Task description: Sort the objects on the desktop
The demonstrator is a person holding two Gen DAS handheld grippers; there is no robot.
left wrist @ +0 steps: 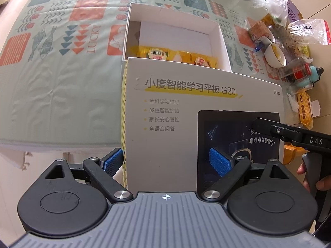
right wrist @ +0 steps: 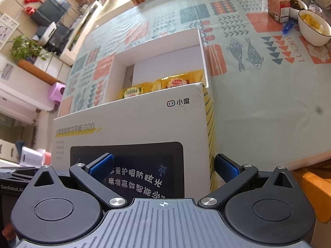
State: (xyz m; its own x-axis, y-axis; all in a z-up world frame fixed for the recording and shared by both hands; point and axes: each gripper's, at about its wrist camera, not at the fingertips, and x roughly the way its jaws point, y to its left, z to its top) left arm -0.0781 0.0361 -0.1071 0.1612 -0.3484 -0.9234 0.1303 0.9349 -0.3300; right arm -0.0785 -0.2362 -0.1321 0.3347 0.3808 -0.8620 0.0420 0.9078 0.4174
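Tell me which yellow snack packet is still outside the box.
The checkered yellow packet on the bare tabletop at the right, below the teal toy. The other two yellow packets already lie inside the open white box.

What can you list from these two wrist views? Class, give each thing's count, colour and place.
box lid: one, white with a printed tablet, raised between both grippers.
open box: one, white, on the tablecloth behind the lid.
snack packets: two, yellow, inside the open box.
bowl: one, white, yellow food inside, far table edge.
carton: one, reddish-brown, beside the bowl.
tablecloth: one, pale green, orange patterns.
left gripper: fingers open, straddling the lid's left edge.
right gripper: fingers open, straddling the lid's right edge.
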